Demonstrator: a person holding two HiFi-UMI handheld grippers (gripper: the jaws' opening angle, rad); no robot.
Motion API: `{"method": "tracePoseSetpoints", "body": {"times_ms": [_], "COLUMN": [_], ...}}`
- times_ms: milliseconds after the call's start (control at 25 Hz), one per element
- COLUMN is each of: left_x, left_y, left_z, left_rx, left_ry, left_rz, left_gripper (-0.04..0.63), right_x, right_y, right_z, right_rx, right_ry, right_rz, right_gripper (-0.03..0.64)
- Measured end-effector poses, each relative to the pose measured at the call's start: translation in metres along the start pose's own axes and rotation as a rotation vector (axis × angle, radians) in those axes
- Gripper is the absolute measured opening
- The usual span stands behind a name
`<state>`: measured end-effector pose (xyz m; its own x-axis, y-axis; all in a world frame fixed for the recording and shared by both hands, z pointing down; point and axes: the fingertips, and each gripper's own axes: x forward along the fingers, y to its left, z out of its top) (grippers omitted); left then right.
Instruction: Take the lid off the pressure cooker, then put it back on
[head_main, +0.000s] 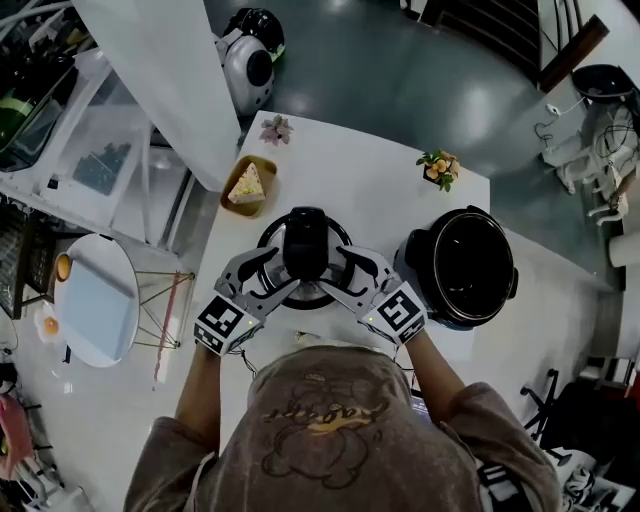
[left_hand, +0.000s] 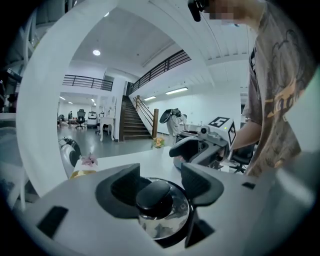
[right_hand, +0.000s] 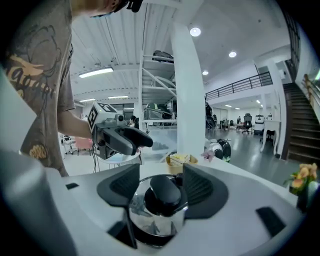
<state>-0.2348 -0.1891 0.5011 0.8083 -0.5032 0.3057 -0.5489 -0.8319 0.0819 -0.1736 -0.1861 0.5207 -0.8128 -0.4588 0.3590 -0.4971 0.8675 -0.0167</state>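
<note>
straddling lid handle (left_hand: 155, 196), fingers (left_hand: 201, 183) apart, contact unclear

The left hand-held gripper (head_main: 272, 276) and right hand-held gripper (head_main: 337, 272) cover the near rim of the lid (head_main: 306, 240). Nearer than the lid, the person's head (head_main: 325, 420) hides the desk (head_main: 350, 170) edge; a small object (head_main: 305, 337) there is too small to tell.

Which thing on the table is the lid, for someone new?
On the white table, look at the near edge, right in front of the person, left of the open black cooker. The lid is the round shiny disc there, the only thing with a black handle across its top.
</note>
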Motion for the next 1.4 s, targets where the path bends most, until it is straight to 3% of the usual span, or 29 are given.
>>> {"method": "tracePoseSetpoints", "body": {"times_ms": [360,880,1400], "left_x": [-0.014,0.005,0.041], "left_y": [-0.007,0.000,0.019], "left_z": [0.014,-0.013,-0.075], "left_rx": [0.009,0.000,0.012], "left_ry": [-0.016,0.042,0.149], "left_rz": [0.033,-0.007,-0.089], "left_gripper": [0.262,0.262,0.279], "right_x": [-0.020,0.004,0.042], "right_y": [0.002,-0.001,-0.012], "right_z": [0.021,-0.014,-0.071], "right_rx": [-0.006,0.019,0.068], "right_ry": [-0.086,0.027,0.141], "right_rz": [-0.041,-0.017,0.002], "right_gripper": [0.259,0.261,0.281]}}
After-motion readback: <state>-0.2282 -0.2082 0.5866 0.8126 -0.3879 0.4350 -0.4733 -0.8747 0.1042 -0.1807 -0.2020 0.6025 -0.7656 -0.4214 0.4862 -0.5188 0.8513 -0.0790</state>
